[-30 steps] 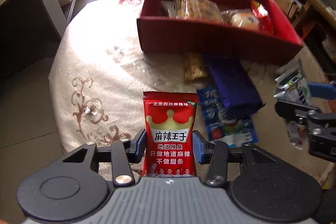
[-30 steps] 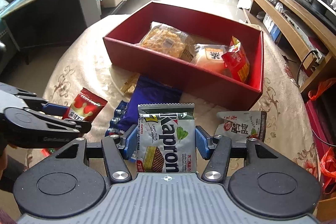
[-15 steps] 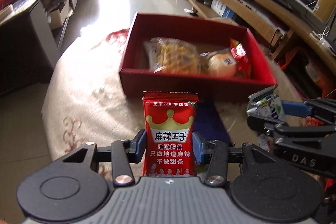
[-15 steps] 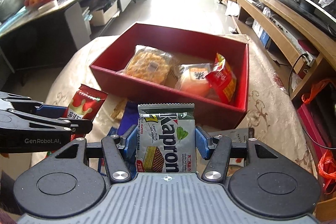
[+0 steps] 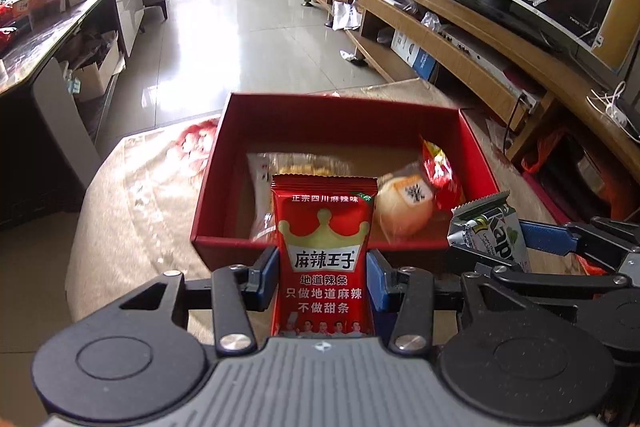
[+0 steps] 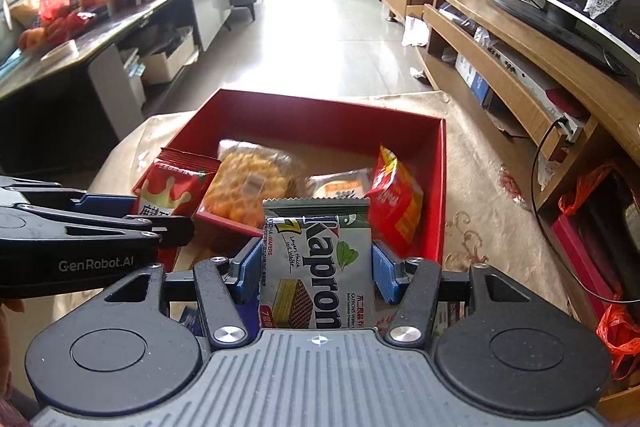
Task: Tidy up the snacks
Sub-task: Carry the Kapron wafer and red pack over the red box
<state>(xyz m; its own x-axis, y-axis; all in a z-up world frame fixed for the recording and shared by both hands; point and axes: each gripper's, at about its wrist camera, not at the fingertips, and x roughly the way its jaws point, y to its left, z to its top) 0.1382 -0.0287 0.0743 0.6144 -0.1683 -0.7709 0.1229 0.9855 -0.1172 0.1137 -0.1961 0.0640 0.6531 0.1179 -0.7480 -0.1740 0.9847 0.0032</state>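
My left gripper is shut on a red spicy-strip packet with a gold crown, held upright just before the near wall of the red box. My right gripper is shut on a grey-green Kapron wafer packet, also upright at the box's near wall. Each gripper shows in the other's view: the right gripper with the wafer packet, the left gripper with the red packet. Inside the box lie a waffle bag, a round bun and a red-yellow packet.
The box stands on a round table with a beige patterned cloth. A low TV cabinet runs along the right, a dark cluttered counter along the left. Orange bags lie on the floor at right.
Both grippers have risen and moved forward towards the red box with their packets; the loose snacks on the cloth before the box have dropped out of sight below.
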